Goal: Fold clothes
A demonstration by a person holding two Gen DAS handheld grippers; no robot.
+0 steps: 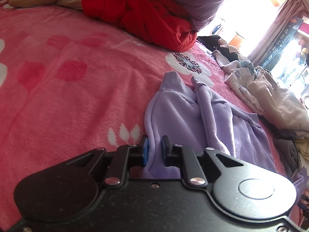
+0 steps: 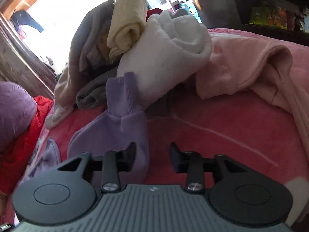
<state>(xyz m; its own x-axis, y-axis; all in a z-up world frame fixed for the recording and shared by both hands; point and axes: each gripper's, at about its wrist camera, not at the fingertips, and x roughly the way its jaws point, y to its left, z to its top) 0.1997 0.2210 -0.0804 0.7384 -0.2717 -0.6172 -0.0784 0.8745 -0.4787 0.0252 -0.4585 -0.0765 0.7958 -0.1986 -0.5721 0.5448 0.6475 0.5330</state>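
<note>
Risk of losing the lilac sweatshirt (image 1: 193,119) near the bed (image 1: 58,96) edge: left tool (image 1: 154,150) seemingly clamped on a thin fold, right tool (image 2: 152,158) spread apart beside the sleeve.

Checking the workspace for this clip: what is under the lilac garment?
The lilac garment lies on the pink floral blanket, which shows all around it. Whatever is beneath the fabric itself is covered. The left gripper has its jaws around the garment's edge.

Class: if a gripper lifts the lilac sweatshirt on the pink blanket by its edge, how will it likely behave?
The lilac sweatshirt will probably droop limply; it already lies creased. Its fleecy surface suggests good grip, not slipping. The ribbed cuff would likely dangle.
</note>
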